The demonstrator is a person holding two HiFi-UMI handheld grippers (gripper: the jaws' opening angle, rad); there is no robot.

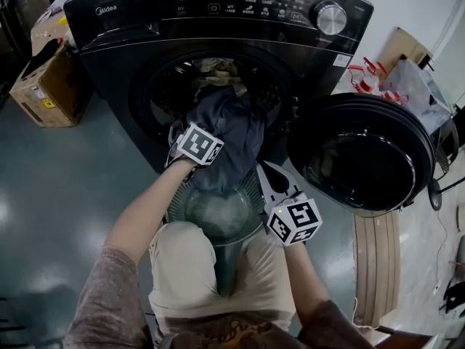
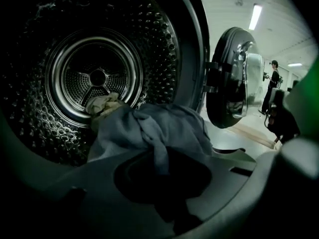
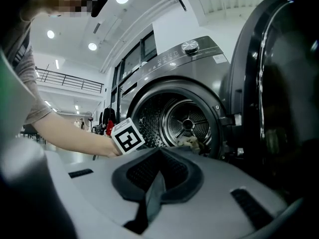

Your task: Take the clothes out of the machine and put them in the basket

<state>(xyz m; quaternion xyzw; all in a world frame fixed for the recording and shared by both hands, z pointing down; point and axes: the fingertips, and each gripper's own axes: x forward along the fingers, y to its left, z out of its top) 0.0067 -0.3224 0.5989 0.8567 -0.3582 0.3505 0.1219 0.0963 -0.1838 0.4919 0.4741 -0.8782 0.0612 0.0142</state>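
Left gripper: clenched on a fold of the dark blue garment, angled down at the left side of the drum opening.
Dark blue garment: half out of the washing machine, draped over the lower lip of the opening, with its hem hanging at the far rim of the basket.
Beige clothes: deeper in the drum, behind the blue garment, untouched.
Basket: on the floor under the opening, between the person's knees; no clothes show lying inside it.
Right gripper: jaws together with nothing caught between them, held level over the basket's right rim, just beside the hanging cloth.
Door: swung fully open at the machine's right edge.
Step in hand: the first pull, judging by the grip on the garment and a basket not yet filled.
Next move calls for: drawing the cloth clear of the lip, lowering it into the basket, releasing, then reaching back for the beige clothes. The right gripper could gather the trailing hem.
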